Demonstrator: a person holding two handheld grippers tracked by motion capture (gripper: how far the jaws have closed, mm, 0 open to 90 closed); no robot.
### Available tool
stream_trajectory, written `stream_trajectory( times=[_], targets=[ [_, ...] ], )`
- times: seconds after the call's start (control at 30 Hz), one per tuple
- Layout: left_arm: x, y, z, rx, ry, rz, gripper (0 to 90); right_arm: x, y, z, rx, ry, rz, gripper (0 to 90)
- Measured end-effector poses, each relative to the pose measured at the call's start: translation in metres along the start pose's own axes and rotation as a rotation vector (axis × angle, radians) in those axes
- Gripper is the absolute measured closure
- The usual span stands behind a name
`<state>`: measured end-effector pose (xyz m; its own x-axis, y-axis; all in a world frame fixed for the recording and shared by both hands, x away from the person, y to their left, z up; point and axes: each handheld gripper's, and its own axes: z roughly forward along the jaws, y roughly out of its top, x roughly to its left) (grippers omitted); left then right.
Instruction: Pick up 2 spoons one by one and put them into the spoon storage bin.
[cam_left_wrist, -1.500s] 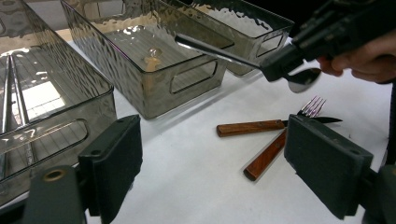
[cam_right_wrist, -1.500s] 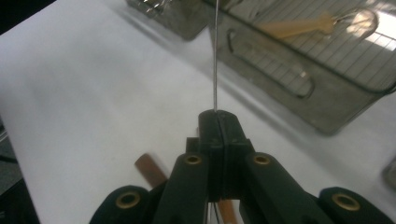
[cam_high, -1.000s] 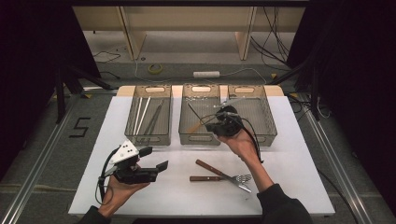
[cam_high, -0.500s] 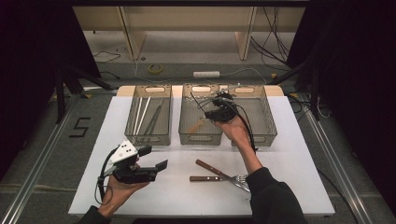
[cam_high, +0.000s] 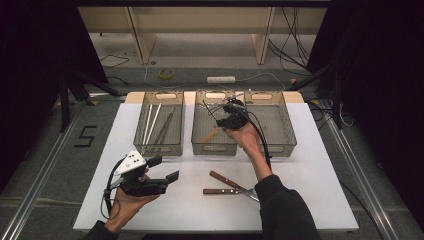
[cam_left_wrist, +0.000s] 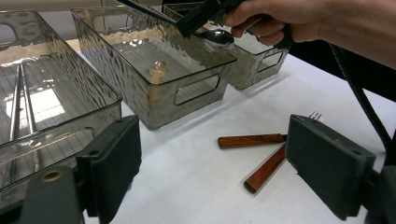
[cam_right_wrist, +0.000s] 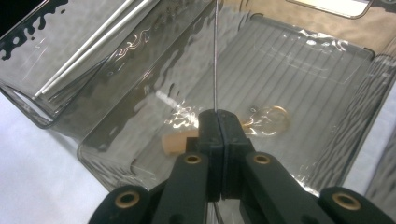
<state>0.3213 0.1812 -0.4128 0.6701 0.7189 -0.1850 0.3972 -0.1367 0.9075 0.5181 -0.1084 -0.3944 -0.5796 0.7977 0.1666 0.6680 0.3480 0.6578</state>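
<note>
My right gripper (cam_high: 225, 120) hovers over the middle clear bin (cam_high: 200, 146), shut on a metal spoon (cam_left_wrist: 215, 36). The spoon's thin handle (cam_right_wrist: 215, 56) runs straight up from the closed jaws (cam_right_wrist: 218, 122), above the bin's ribbed floor. A wooden-handled utensil (cam_high: 210, 134) lies inside that bin. My left gripper (cam_high: 164, 168) rests low at the near left of the white table, open, with nothing between its pads (cam_left_wrist: 112, 163). A wooden-handled knife and fork (cam_high: 227, 186) lie crossed on the table in front of the bins.
The left bin (cam_high: 159, 149) holds long metal rods and tongs. The right bin (cam_high: 285, 145) stands beside the middle one. Cables trail from both grippers. The white table (cam_high: 320, 170) ends close to the person; dark floor and rails surround it.
The right gripper, still holding the spoon, has moved farther from the person and slightly left, over the middle bin. The left gripper has stayed put.
</note>
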Motion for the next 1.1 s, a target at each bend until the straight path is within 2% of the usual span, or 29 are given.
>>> stream_trajectory(
  times=[0.33, 0.37, 0.5, 0.53, 0.8, 1.1],
  targets=[
    [0.0, 0.0, 0.0, -0.002, 0.001, 0.0, 18.0, 0.002, -0.003, 0.014, 0.028, 0.0, -0.002, 89.0],
    [0.0, 0.0, 0.0, -0.001, 0.001, -0.001, 18.0, 0.002, -0.004, 0.015, 0.031, 0.002, 0.0, 86.7],
    [-0.001, 0.0, 0.0, -0.001, 0.001, 0.001, 18.0, 0.003, -0.004, 0.018, 0.04, 0.031, 0.015, 68.6],
    [-0.001, 0.0, 0.0, -0.001, 0.001, 0.001, 18.0, 0.003, -0.004, 0.018, 0.037, 0.034, 0.021, 67.3],
    [0.0, 0.0, 0.0, 0.0, 0.002, 0.002, 18.0, 0.004, -0.003, -0.004, 0.001, 0.096, -0.01, 44.0],
    [0.0, 0.0, 0.0, -0.001, 0.006, 0.001, 17.9, 0.009, -0.015, -0.04, -0.018, 0.151, -0.107, 35.7]
  ],
)
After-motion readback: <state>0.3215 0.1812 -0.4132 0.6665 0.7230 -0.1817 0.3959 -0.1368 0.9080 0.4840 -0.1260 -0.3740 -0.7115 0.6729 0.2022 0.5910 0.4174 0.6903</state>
